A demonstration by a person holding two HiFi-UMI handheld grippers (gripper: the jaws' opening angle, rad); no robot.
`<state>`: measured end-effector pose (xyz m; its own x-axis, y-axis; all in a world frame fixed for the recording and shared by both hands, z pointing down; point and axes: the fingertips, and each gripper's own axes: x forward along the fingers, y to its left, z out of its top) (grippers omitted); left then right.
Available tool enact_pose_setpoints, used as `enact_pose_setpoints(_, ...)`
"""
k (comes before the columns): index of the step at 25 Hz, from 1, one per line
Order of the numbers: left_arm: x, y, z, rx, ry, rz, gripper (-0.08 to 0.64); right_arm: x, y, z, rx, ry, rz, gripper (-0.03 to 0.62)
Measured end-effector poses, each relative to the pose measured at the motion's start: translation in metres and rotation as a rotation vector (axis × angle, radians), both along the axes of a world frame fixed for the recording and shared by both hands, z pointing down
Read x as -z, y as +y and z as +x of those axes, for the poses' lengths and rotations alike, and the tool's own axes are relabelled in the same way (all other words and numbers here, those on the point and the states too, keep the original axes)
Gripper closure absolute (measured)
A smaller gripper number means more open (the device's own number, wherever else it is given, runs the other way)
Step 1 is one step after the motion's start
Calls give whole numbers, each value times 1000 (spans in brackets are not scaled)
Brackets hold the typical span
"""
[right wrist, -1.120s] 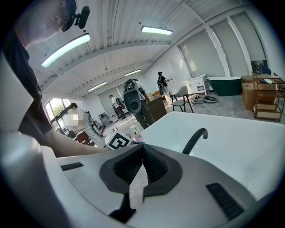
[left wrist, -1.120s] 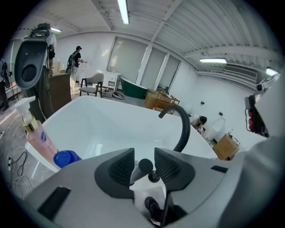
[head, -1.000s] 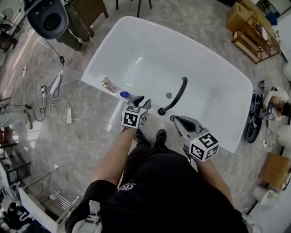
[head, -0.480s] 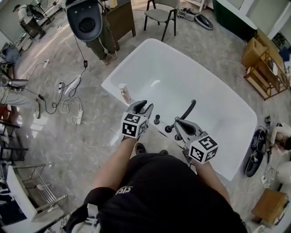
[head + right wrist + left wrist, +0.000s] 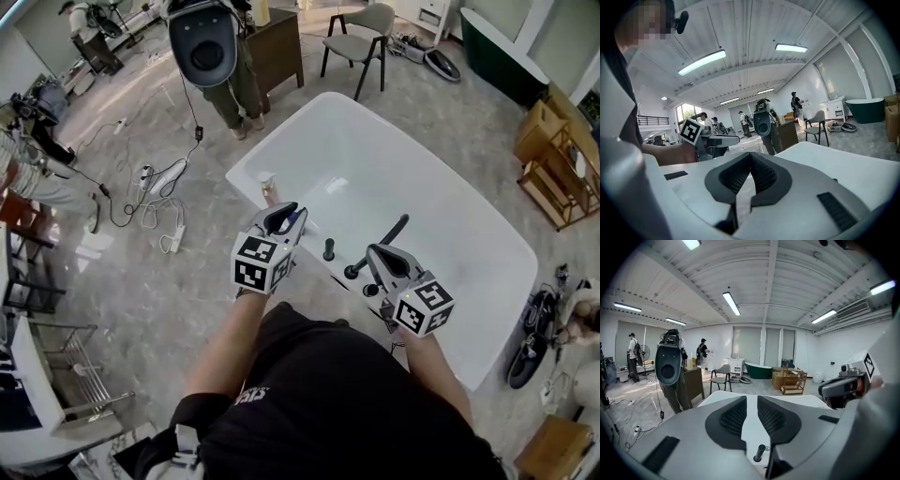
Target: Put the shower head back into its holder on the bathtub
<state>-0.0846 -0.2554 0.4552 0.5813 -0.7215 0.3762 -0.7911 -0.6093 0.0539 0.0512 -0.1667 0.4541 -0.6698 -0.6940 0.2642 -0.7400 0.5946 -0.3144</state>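
shower head point(image 5: 384, 243): blk, slim, tilted | base in holder point(image 5: 352, 273) | white tub point(image 5: 422, 169) near rim

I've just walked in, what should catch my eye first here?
A big white bathtub stands mid-floor in a workshop, a curved black fixture on its near rim. Over that rim are the right gripper and the left gripper, whose empty jaws have just been closing.

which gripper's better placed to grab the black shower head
Left gripper, probably: the shower head shows just below its empty jaws, which just closed partway; the right gripper doesn't see it.
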Motion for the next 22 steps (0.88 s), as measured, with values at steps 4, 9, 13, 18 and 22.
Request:
enact_pose_setpoints(4, 28, -5, -11, -6, 14, 38, 486, 21, -8, 14, -60, -6, 43, 577)
enact_pose_setpoints(9, 54, -12, -29, -23, 30, 68, 495, 39, -13, 12, -88, -7, 76, 577)
enact_pose_setpoints(13, 69, -17, -52, -17, 23, 116, 502, 55, -22, -9, -91, 2, 123, 578)
enact_pose_setpoints(18, 80, -20, -72, -9, 39, 143, 514, 70, -31, -27, -108, -7, 183, 578)
enact_pose_setpoints(22, 89, -15, -85, 0, 65, 159, 522, 81, -33, -29, -120, -18, 242, 580)
